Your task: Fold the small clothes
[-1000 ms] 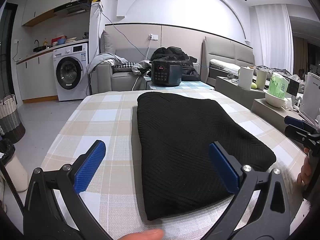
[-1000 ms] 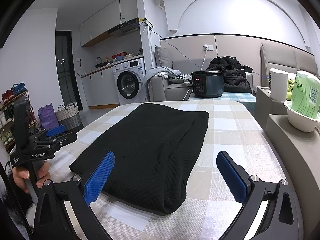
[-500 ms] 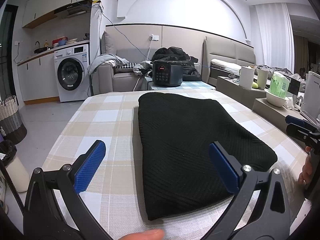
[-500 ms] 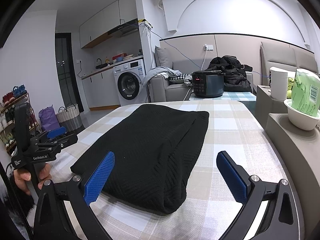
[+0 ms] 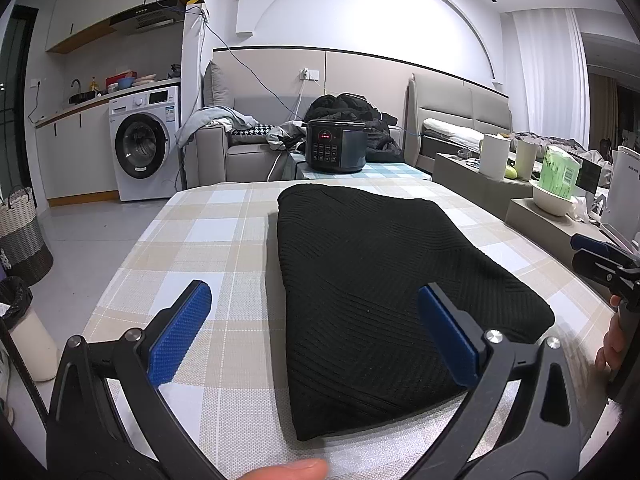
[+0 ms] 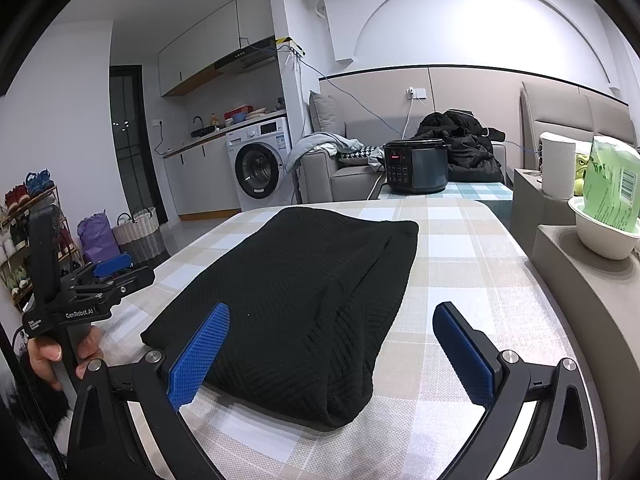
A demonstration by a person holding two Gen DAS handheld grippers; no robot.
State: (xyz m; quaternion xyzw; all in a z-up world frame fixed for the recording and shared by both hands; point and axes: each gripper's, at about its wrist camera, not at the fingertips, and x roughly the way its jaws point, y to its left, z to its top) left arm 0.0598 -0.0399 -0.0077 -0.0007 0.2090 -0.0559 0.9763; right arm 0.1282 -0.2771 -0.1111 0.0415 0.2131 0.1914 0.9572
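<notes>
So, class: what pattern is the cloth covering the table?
Beige, white and pale-blue checked tablecloth; clearest in the left wrist view.

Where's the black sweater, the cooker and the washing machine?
black sweater (image 5: pixel 372 280), left wrist view, middle of the knit top.
cooker (image 6: pixel 416 168), right wrist view, its front side.
washing machine (image 5: pixel 140 146), left wrist view, round door.

Both wrist views look low along the bench (image 5: pixel 224 216), close, from opposite near corners, apparently sharing the black garment (image 5: pixel 380 280) (image 6: pixel 304 292).
</notes>
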